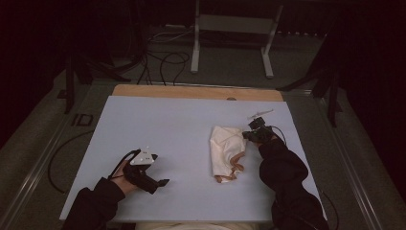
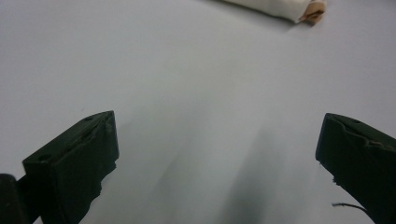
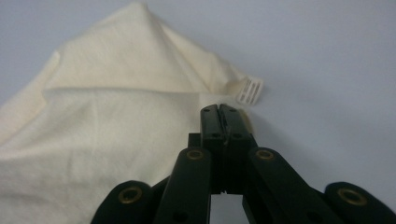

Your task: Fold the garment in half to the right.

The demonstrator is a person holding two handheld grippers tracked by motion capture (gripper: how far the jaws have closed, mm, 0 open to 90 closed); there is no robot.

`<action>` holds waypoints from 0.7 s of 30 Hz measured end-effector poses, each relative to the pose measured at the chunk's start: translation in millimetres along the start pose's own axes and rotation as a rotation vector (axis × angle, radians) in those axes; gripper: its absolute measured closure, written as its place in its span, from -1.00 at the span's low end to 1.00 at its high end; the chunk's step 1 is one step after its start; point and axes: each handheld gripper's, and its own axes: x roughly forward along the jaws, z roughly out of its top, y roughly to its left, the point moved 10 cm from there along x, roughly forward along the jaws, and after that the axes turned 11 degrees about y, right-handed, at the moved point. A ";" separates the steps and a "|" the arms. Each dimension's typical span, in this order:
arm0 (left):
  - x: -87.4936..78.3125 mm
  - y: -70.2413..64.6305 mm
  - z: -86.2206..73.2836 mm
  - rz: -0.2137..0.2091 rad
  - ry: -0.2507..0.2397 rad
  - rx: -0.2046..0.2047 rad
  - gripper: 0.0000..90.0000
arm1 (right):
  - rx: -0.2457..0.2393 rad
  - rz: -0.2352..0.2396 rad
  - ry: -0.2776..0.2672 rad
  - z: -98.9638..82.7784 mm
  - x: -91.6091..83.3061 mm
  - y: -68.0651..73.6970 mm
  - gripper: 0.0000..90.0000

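Note:
A cream cloth (image 1: pixel 226 149) lies crumpled on the pale blue table (image 1: pixel 182 129), right of centre, with a tan-edged part (image 1: pixel 229 178) at its near end. My right gripper (image 1: pixel 250 135) is at the cloth's upper right edge. In the right gripper view its jaws are pressed together on the cloth (image 3: pixel 116 121) right beside a small white label (image 3: pixel 250 90); the right gripper (image 3: pixel 219 111) is shut. My left gripper (image 1: pixel 162 182) hovers low over bare table at the near left, well apart from the cloth. The left gripper (image 2: pixel 219 154) is wide open and holds nothing; the cloth's end (image 2: pixel 275 8) shows far ahead of it.
A thin pale stick-like object (image 1: pixel 261 114) lies on the table just beyond the right gripper. A wooden strip (image 1: pixel 196 92) runs along the table's far edge. Cables (image 1: pixel 163 62) and a metal stand's legs (image 1: pixel 195 52) are on the floor behind.

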 end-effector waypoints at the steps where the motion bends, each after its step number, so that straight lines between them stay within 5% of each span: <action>1: -1.0 2.7 -3.8 0.008 -0.001 -0.008 -1.00 | -0.004 -0.006 -0.021 5.4 -4.5 0.9 1.00; 12: -4.6 9.5 -5.7 0.029 -0.033 -0.033 -1.00 | -0.066 -0.012 -0.098 38.2 -22.2 21.0 1.00; 17: -8.3 12.5 -5.7 0.058 -0.050 -0.034 -1.00 | -0.052 -0.035 -0.128 44.9 -37.8 10.9 1.00; 21: -10.6 15.7 -7.1 0.074 -0.052 -0.035 -1.00 | -0.019 -0.058 -0.097 34.5 -32.5 -3.4 1.00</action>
